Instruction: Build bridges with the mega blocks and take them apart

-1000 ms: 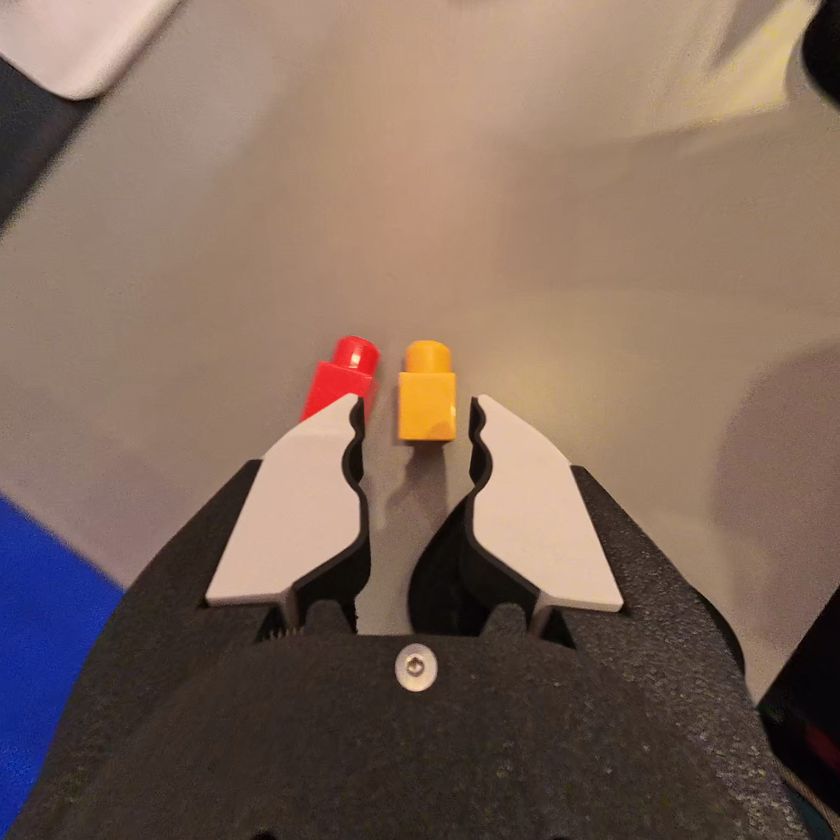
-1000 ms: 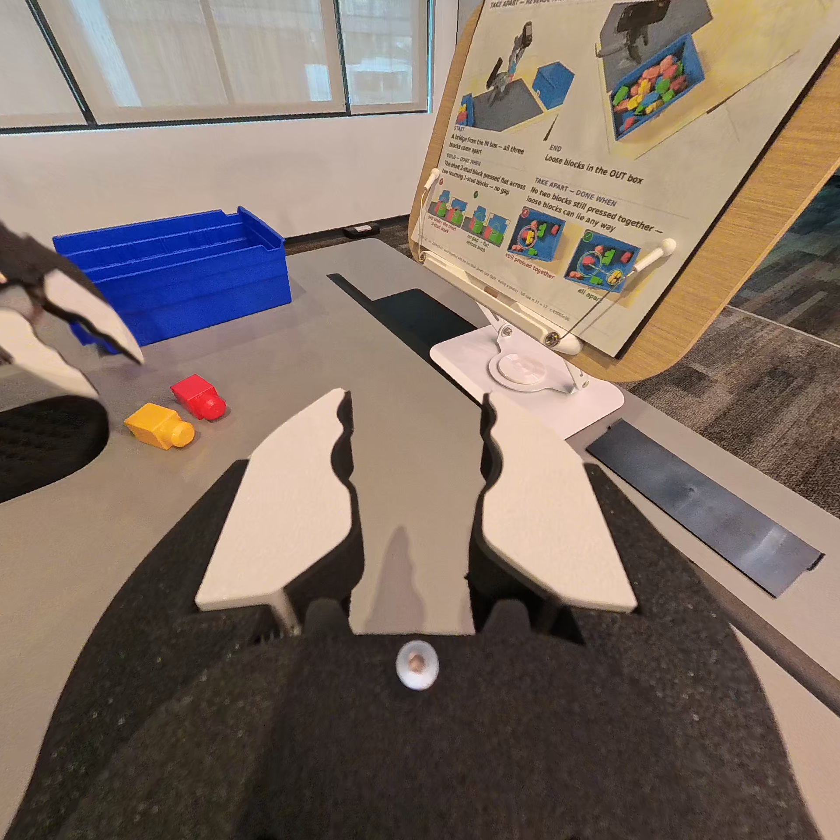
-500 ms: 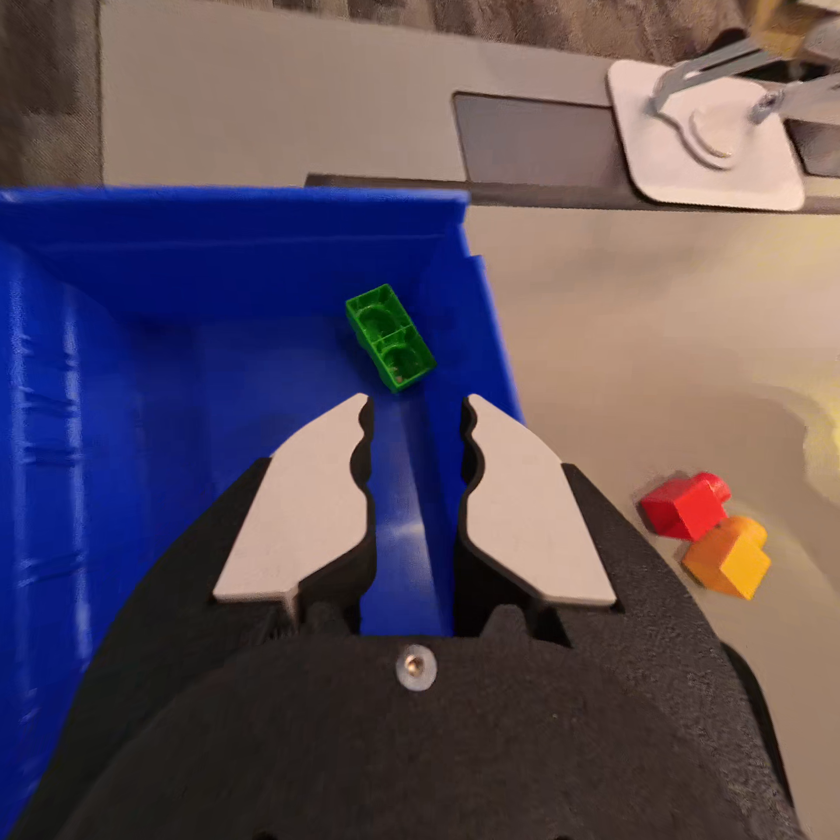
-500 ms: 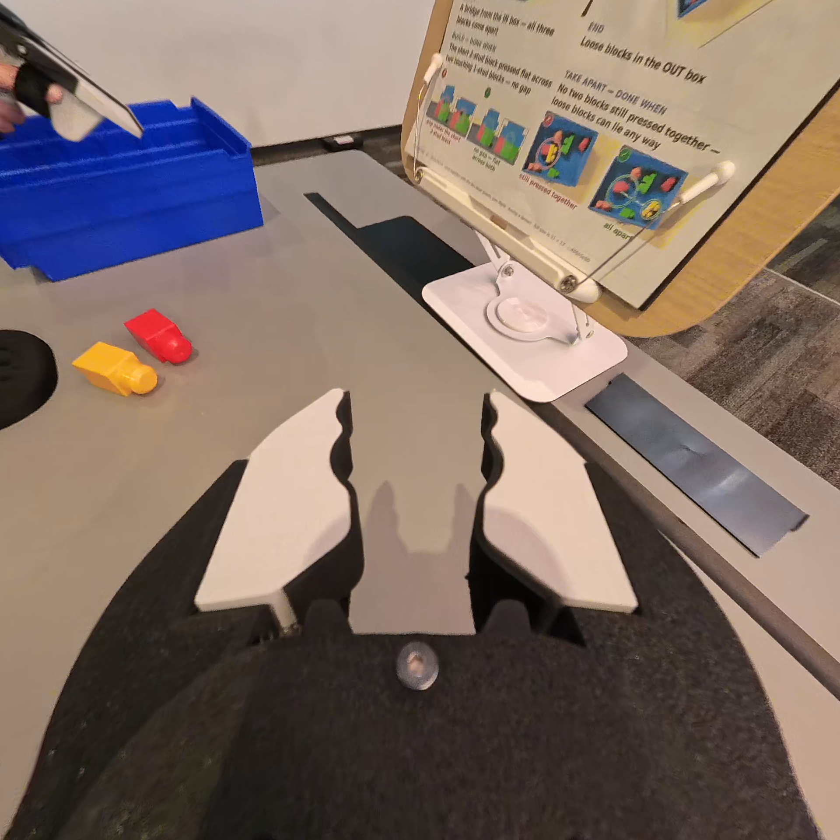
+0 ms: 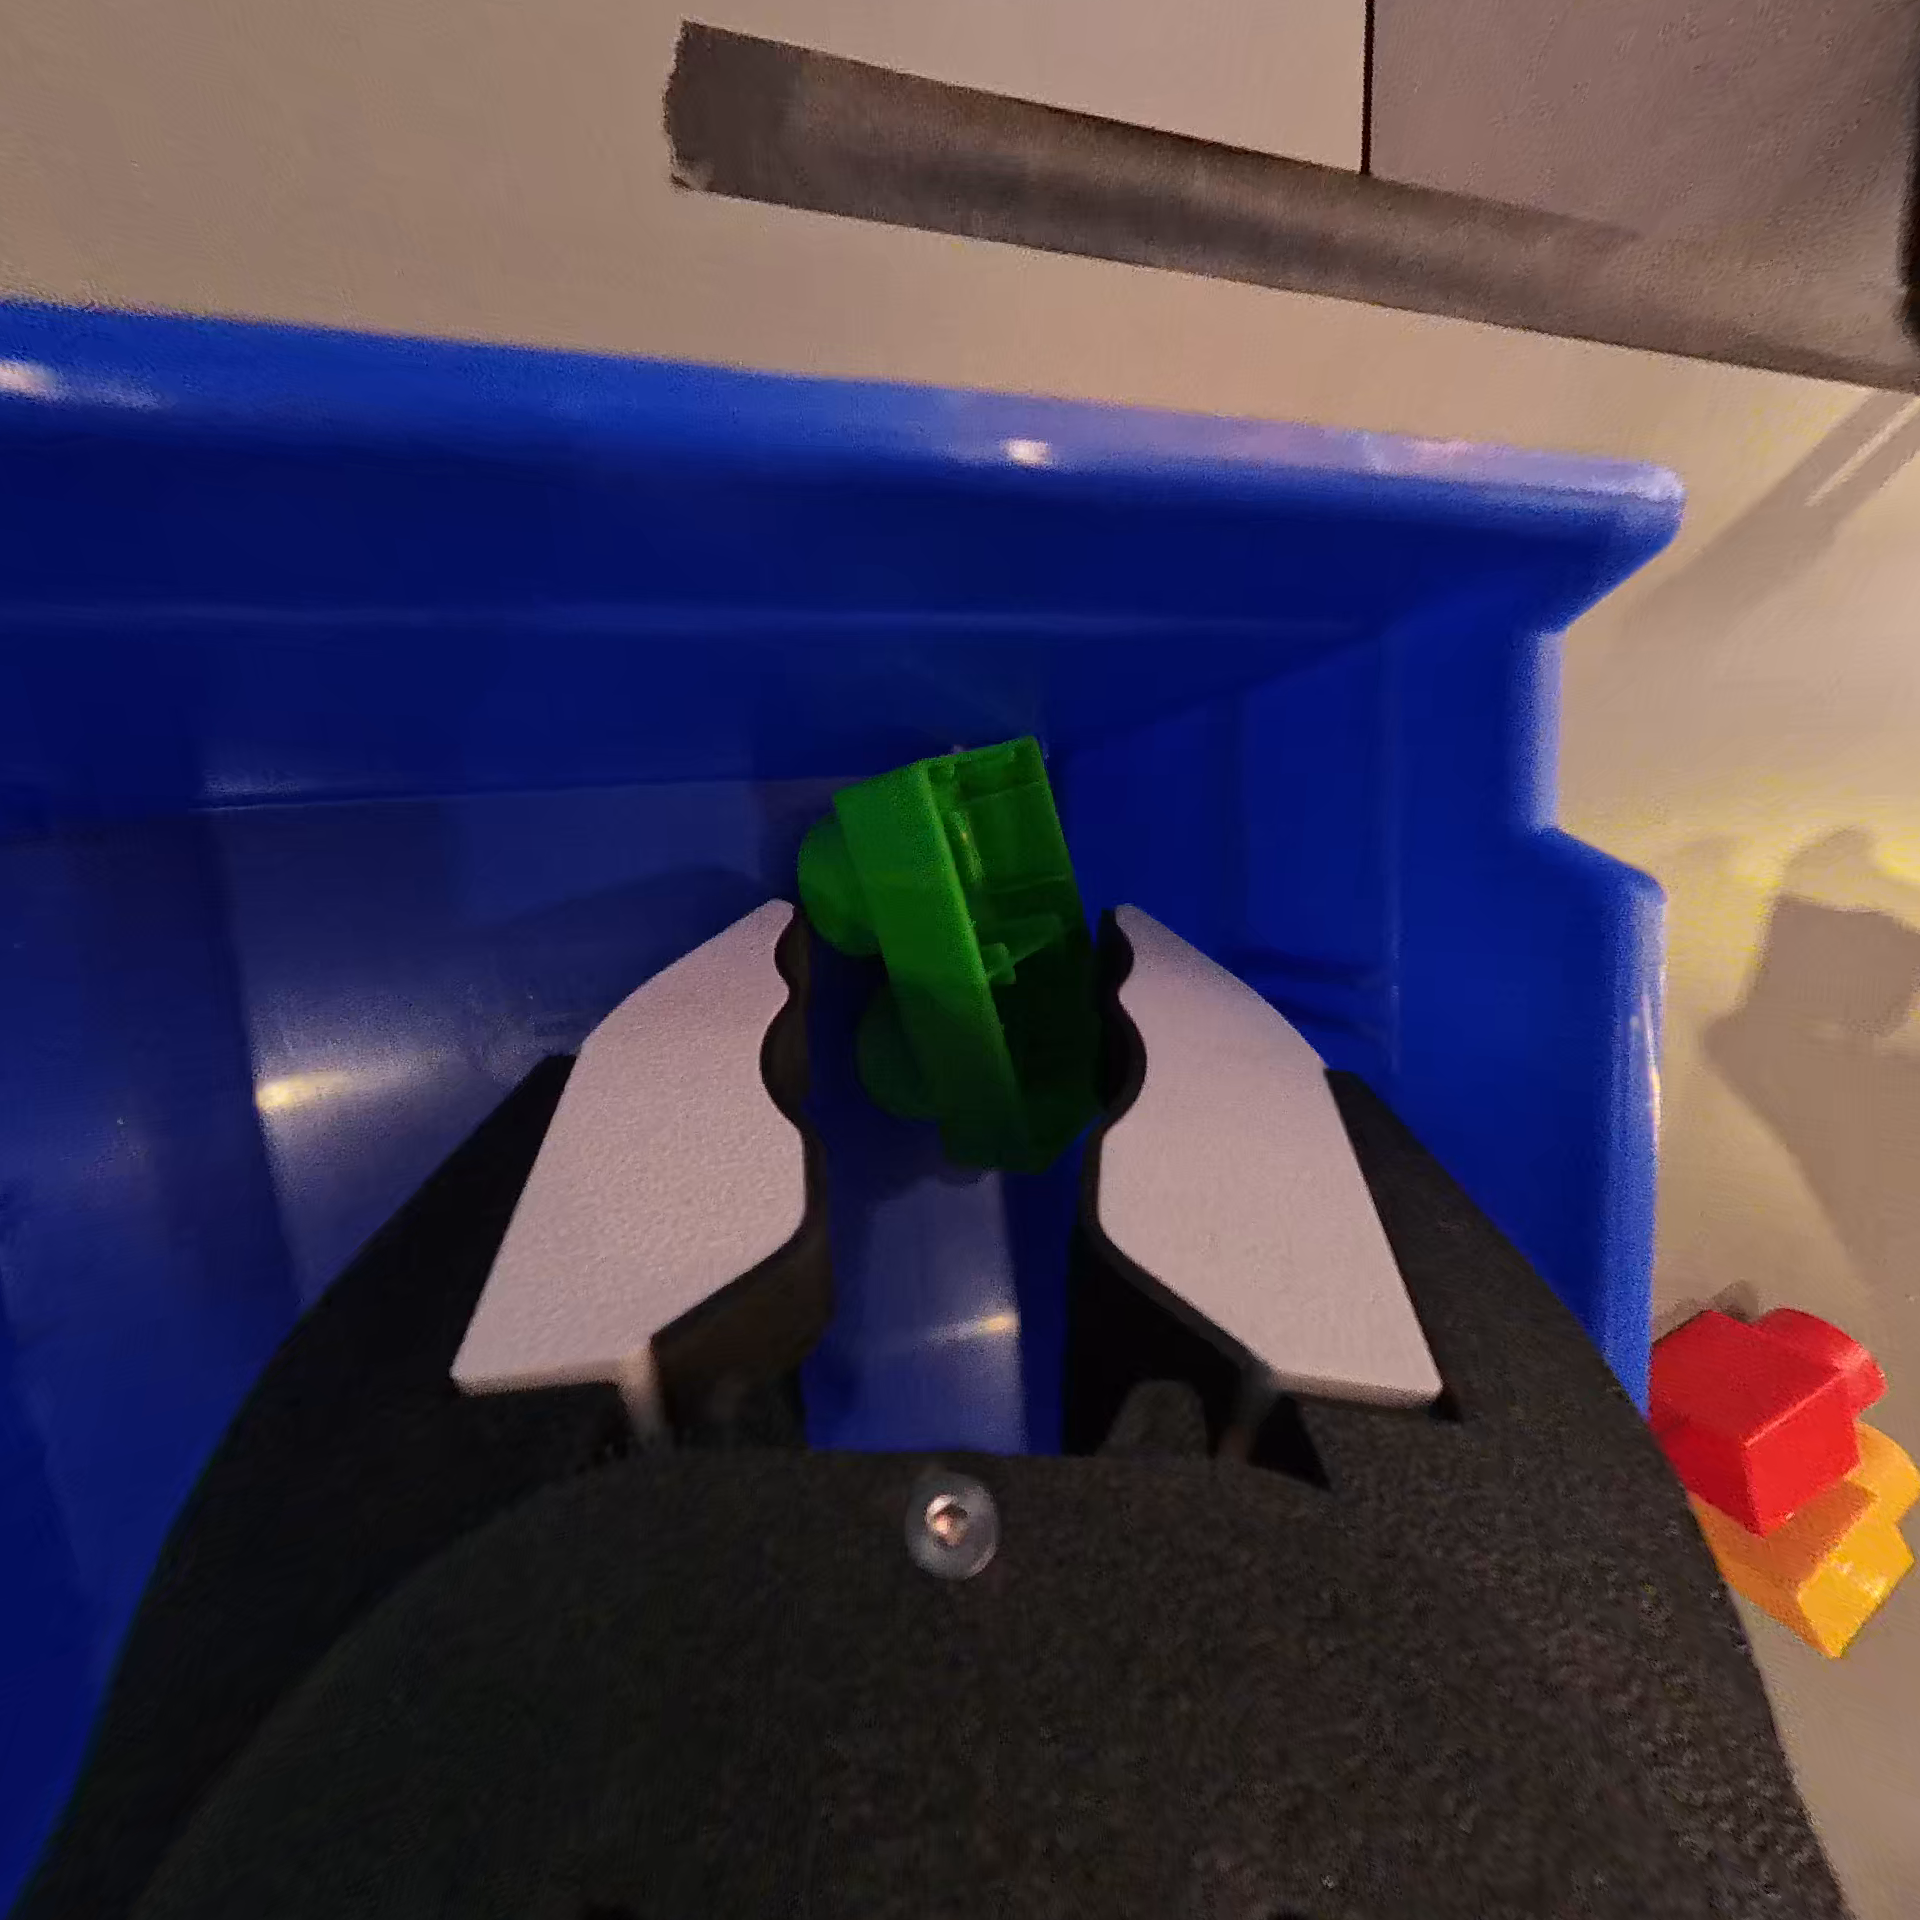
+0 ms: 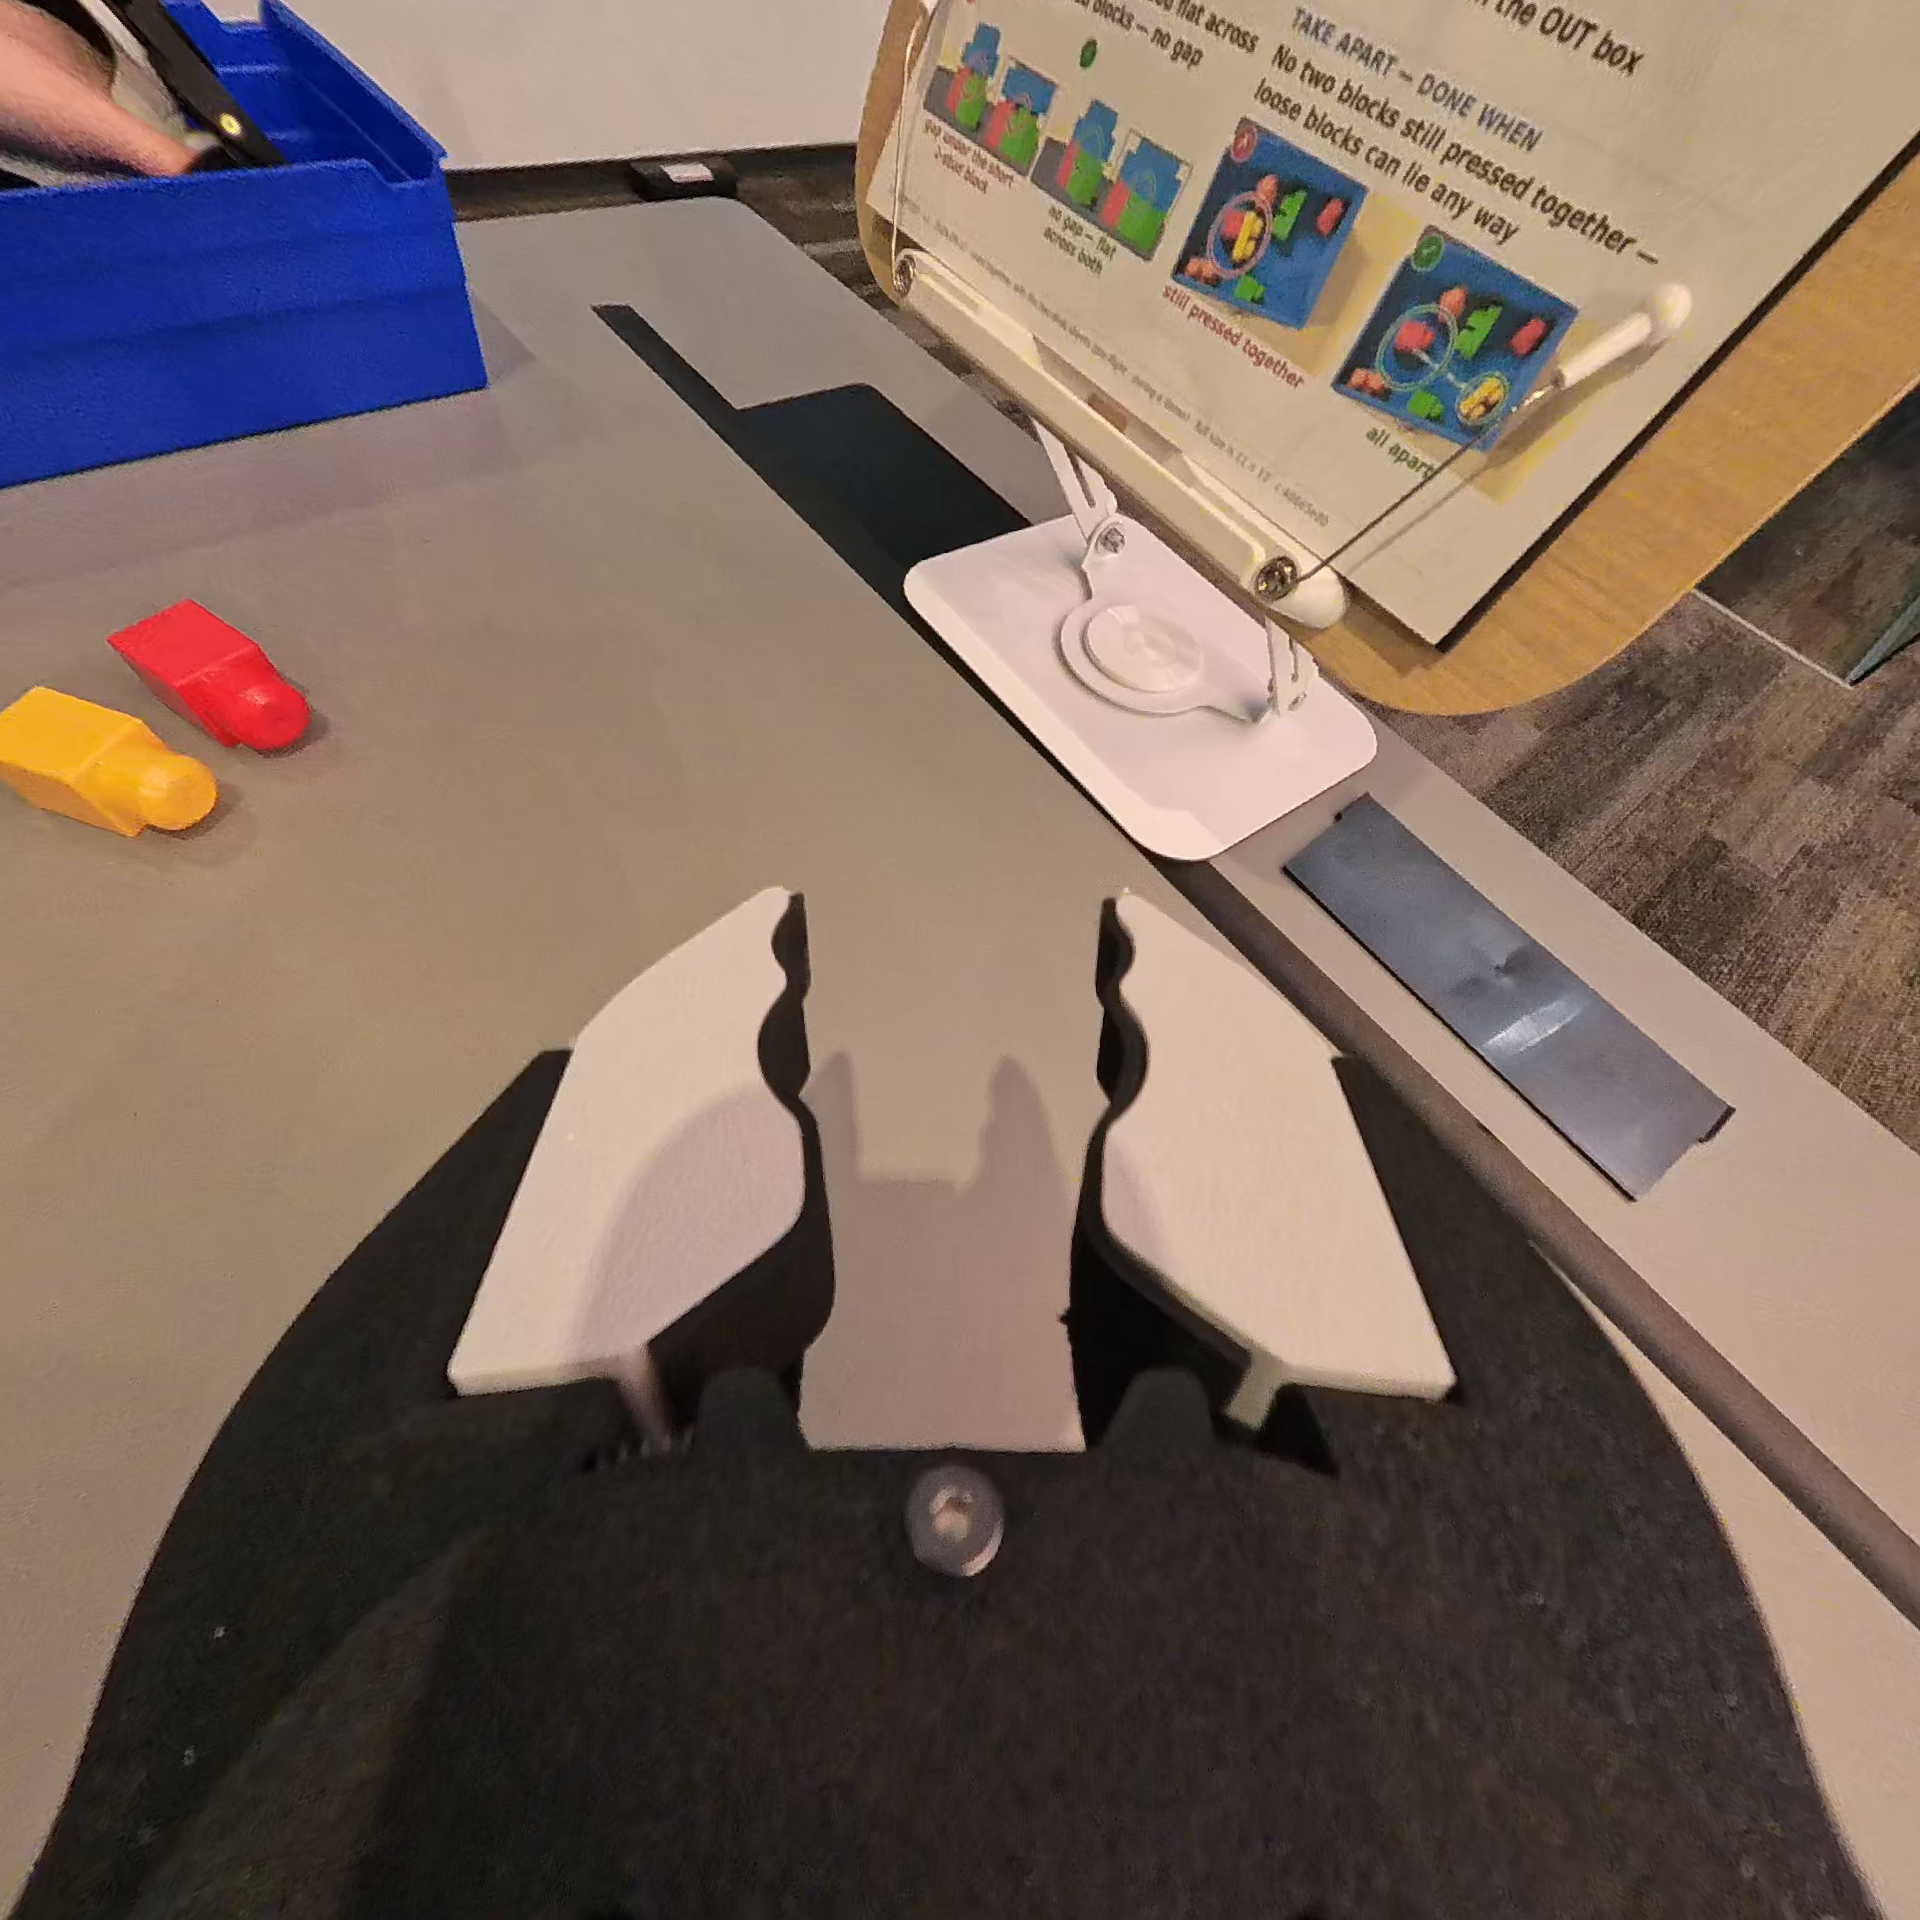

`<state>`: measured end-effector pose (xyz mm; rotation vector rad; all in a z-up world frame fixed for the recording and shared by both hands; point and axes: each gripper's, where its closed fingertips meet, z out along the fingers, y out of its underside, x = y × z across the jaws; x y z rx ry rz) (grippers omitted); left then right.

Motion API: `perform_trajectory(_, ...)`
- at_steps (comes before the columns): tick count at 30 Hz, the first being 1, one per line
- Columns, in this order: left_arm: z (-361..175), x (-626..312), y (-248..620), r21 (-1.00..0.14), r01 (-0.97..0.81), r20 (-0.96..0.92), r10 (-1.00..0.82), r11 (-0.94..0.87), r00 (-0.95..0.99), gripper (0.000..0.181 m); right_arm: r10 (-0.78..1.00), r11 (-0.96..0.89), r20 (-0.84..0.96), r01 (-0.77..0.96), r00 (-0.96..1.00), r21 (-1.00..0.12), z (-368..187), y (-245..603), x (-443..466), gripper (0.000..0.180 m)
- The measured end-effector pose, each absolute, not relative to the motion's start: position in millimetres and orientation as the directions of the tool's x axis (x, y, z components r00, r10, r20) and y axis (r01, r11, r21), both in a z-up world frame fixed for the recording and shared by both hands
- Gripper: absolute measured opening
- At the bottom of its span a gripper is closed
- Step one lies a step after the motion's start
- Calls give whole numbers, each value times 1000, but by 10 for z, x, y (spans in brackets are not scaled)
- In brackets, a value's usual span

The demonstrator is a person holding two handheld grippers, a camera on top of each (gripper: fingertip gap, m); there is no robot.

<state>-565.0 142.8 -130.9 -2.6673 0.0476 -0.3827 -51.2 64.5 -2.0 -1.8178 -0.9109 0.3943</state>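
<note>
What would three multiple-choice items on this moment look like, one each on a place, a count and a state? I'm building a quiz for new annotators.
1. Where is the green block?
A. on the table beside the red block
B. inside the blue bin, between the left gripper's fingers
C. on the white stand

2. How many blocks lie loose on the table?
A. two
B. three
C. none

3. What state is the right gripper in?
A. shut on the yellow block
B. shut on nothing
C. open and empty

Answers:
1 B: the left wrist view shows it within the bin walls, between the left gripper's fingers.
2 A: only the red block and yellow block lie there.
3 C: bare table shows between its spread fingers.
</note>
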Motion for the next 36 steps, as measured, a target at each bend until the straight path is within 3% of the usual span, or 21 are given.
perform_trajectory(9,-1148,-5861,1333,-498,77,324,-102,-864,941,51,754,-183,149,423,639,-888,-33,631,-539,53)
perform_trajectory(13,-678,-5881,1207,-611,81,360,-185,-788,915,50,773,-163,133,397,620,-903,35,599,-667,53)
perform_trajectory(17,42,-5481,925,-749,-42,299,-394,-661,869,51,830,-90,125,352,544,-932,213,457,-1051,52)
perform_trajectory(20,657,-4588,471,-840,-64,367,-652,-538,664,50,922,-37,36,181,385,-983,491,155,-1557,52)
perform_trajectory(24,1153,-3383,-427,-911,-95,374,-902,-401,218,50,995,-41,-46,-66,86,-997,906,-398,-1983,54)
perform_trajectory(28,1299,-2629,-1043,-933,-106,353,-932,-344,-85,49,988,-135,-114,-216,-107,-967,1180,-727,-2062,59)
perform_trajectory(36,1250,-1931,-1375,-948,-176,301,-927,-265,-223,48,958,-125,-54,-240,-281,-963,1356,-1149,-2103,57)
